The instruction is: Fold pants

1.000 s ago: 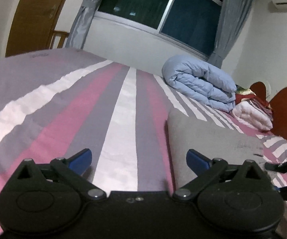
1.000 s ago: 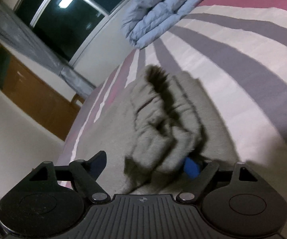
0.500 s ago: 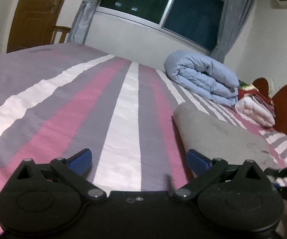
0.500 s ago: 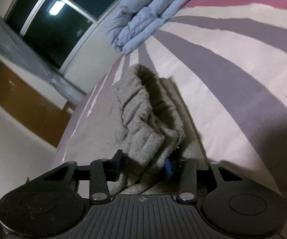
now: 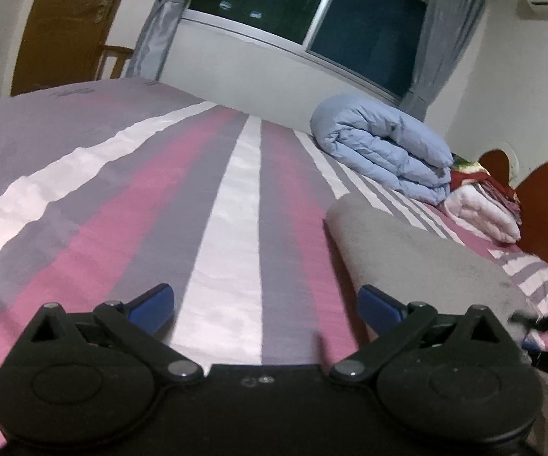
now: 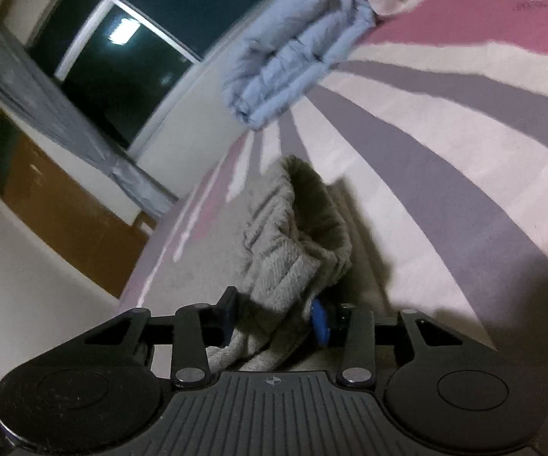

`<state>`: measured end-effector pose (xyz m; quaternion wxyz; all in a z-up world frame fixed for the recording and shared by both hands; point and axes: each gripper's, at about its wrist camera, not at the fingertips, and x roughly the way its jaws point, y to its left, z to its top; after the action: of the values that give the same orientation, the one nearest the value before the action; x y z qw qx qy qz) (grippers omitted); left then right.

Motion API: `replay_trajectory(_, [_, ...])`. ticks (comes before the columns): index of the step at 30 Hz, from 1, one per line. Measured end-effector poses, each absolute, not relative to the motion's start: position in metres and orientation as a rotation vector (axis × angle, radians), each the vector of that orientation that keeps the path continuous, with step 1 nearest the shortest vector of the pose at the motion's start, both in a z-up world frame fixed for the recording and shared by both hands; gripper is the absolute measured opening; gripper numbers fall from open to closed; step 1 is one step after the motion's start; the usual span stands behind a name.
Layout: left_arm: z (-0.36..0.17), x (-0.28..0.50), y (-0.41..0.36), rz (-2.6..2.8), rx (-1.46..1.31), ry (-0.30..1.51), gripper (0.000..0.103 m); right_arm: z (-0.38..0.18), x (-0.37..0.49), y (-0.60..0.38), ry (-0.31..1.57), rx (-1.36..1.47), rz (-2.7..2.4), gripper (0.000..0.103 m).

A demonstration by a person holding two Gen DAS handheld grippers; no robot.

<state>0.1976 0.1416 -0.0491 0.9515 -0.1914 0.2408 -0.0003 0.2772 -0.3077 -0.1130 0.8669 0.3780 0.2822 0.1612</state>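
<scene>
ribbed waistband of grey knit pants (image 6: 292, 258) clamped in right claw (image 6: 274, 317); left claw (image 5: 264, 302) spread apart, empty; fold should be laid flat, edges aligned.

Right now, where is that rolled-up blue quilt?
The blue quilt lies at the far right of the striped bed in the left wrist view, below the window, beside a white folded blanket.

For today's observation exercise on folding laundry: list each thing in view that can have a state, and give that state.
Left gripper: open, holding nothing, above the bedsheet.
Right gripper: shut on the grey pants, bunched waistband end lifted.
Blue duvet: folded, on the bed.
Window: dark outside; whether it is shut cannot be told.
</scene>
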Motion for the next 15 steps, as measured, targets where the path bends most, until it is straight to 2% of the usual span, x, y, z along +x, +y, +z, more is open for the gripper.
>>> replay_trajectory(4, [-0.048, 0.198, 0.144, 0.000, -0.408, 0.487, 0.097, -0.123, 0.282, -0.308, 0.645, 0.802, 0.338, 0.040])
replay_trajectory(8, [-0.046, 0.200, 0.138, -0.012, -0.381, 0.493, 0.097, -0.120, 0.286, -0.314, 0.667, 0.814, 0.365, 0.047])
replay_trajectory(13, [-0.038, 0.196, 0.123, -0.098, -0.363, 0.470, 0.097, -0.119, 0.289, -0.310, 0.673, 0.776, 0.363, 0.047])
replay_trajectory(14, [-0.036, 0.196, 0.117, -0.108, -0.340, 0.465, 0.097, -0.117, 0.289, -0.309, 0.674, 0.775, 0.361, 0.050])
replay_trajectory(15, [-0.035, 0.197, 0.111, -0.113, -0.319, 0.464, 0.097, -0.115, 0.288, -0.307, 0.671, 0.773, 0.367, 0.059])
